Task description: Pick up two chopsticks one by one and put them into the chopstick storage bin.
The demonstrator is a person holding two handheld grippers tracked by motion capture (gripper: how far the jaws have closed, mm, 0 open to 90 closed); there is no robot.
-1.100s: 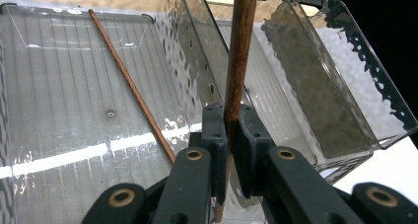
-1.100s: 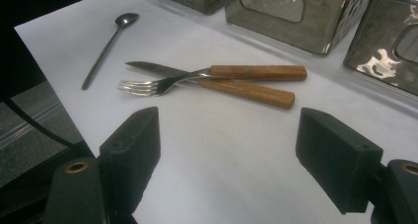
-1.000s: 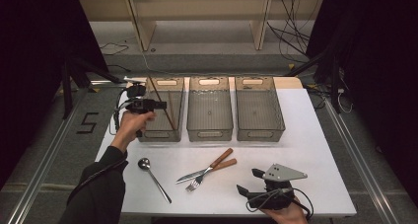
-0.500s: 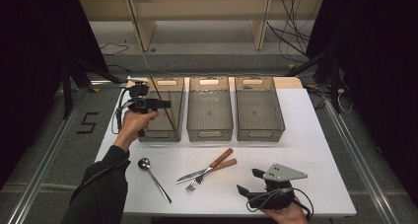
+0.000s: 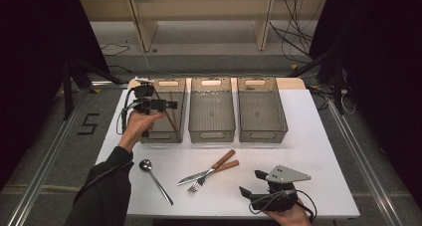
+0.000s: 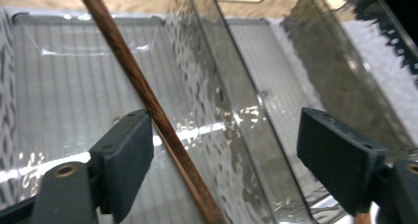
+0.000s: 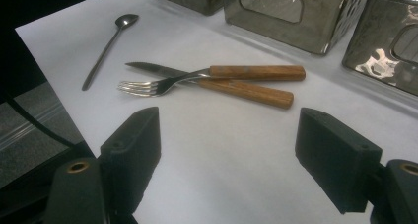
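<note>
Table: white sheet is covering the work surface, with dark floor and shelving behind it.
Bins: three clear bins are standing side by side at the far edge; the left bin is the one being loaded, the middle bin and the right bin are sitting beside it.
Left gripper: it is hovering over the left bin with its jaws having just been opening; they are now standing wide and released.
Wooden stick: it is leaning aslant inside the left bin, passing between the open jaws close by the left pad, no longer clamped.
Right gripper: it is resting near the table's front edge, jaws spread, gripping nothing.
Cutlery: knife and fork are lying crossed in front of it, spoon well apart to the left.
Doing it well: I judge lifting the left gripper straight up, without brushing the stick, is keeping it from tipping out.
</note>
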